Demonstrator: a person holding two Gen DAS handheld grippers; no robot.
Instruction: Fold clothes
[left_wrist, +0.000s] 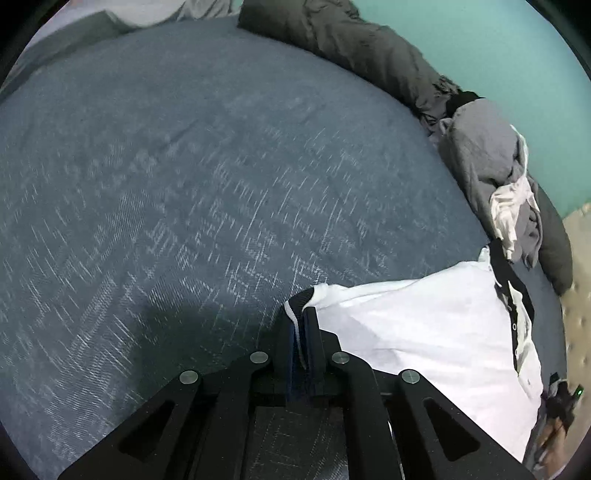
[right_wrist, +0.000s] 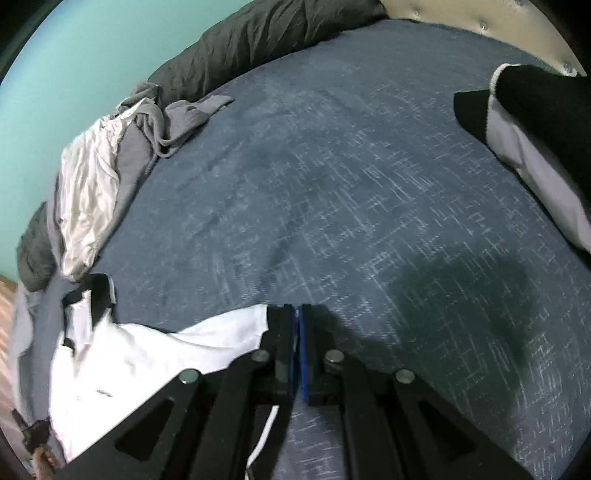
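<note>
Blue-grey woven bedspread (left_wrist: 184, 166) across a bed, teal wall (left_wrist: 498, 55) beyond.

Left tool (left_wrist: 303, 332) clamped tight on dark-trimmed sleeve edge of white polo shirt (left_wrist: 424, 332); fabric pinched between blue pads, jaws pressed together on it. Right tool (right_wrist: 298, 332) likewise closed on white hem edge of same shirt (right_wrist: 147, 362), pads nearly touching with thin cloth between.

Shirt stretched between both tools, low over near edge of bed. Long axis roughly across bed edge, from one tool to other. Dark collar and button placket (left_wrist: 517, 306) at far end in left view, pointing toward bed's outer side.

Farther out: crumpled grey and white clothes (right_wrist: 110, 155) heaped by wall, dark grey duvet (right_wrist: 258, 33) bunched along far edge. Folded black and pale garment (right_wrist: 535, 129) at right in right view, well apart from shirt. Beige tufted headboard (right_wrist: 498, 26) behind.
</note>
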